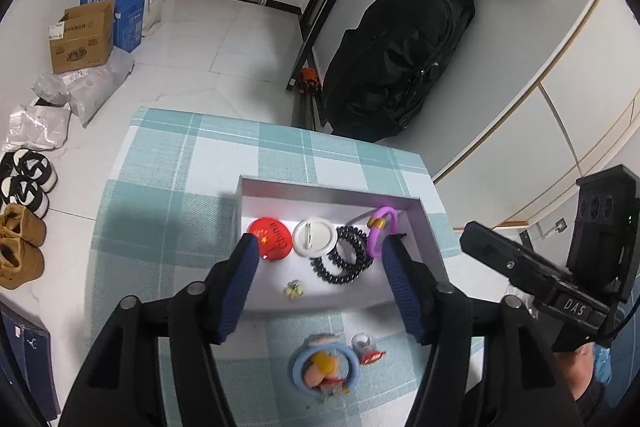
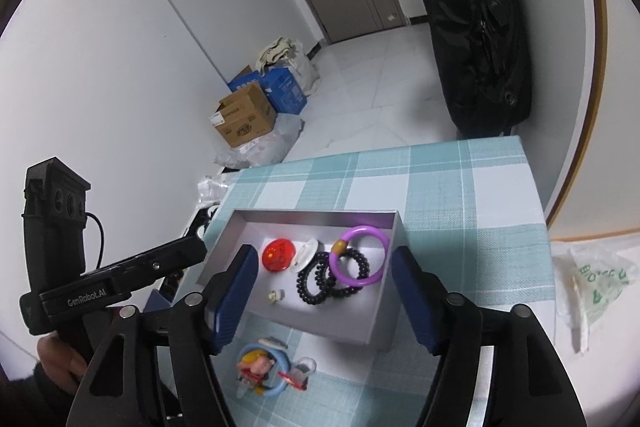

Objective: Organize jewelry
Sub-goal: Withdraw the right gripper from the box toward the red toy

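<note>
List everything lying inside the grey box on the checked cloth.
Inside the grey box: red badge, white badge, black spiral hair ties, purple bracelet, one tiny charm. The purple bracelet overlaps the ties.

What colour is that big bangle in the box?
Purple bangle, with a gold bead; the right wrist view shows it best.

Purple bangle [image 2: 359, 255] – inside grey box [image 2: 384, 323]

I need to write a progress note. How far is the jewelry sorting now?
Done: the grey box already holds a red badge, a white badge, black coil hair ties, a purple bracelet and a small charm. In hand: nothing; left gripper and right gripper are both open and empty. Left: the blue ring with a figure charm and a small piece beside it, on the cloth.
</note>
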The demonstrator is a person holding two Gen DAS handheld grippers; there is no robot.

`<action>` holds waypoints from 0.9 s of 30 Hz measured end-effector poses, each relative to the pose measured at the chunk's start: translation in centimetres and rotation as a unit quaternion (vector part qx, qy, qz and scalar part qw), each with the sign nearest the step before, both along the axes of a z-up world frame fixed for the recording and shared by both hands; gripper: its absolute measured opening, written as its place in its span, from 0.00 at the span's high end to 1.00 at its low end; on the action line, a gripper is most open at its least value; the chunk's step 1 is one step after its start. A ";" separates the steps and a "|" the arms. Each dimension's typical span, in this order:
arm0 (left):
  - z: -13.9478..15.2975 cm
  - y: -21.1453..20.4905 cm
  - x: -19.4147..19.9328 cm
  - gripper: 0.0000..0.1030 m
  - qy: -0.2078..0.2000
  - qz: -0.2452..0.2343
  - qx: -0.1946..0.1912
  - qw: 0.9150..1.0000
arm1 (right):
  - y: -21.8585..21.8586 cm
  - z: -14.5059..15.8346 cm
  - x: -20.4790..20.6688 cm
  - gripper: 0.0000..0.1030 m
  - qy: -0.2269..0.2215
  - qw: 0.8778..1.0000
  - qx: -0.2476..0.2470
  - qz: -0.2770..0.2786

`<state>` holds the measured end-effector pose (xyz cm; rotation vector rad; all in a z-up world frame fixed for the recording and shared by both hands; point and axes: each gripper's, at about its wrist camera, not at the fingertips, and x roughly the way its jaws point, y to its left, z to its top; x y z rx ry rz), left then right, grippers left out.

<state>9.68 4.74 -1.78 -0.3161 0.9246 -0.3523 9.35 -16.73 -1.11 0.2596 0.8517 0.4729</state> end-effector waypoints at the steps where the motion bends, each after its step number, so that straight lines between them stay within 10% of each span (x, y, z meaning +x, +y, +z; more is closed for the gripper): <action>1: 0.0 0.1 -0.4 0.39 -0.003 0.000 0.003 1.000 | 0.0 0.1 -0.2 0.27 -0.002 1.000 -0.001 0.000; 27: -3.2 0.6 -5.8 0.37 0.024 0.034 0.099 0.994 | 1.0 -3.2 -5.3 0.21 0.042 0.997 -0.052 0.033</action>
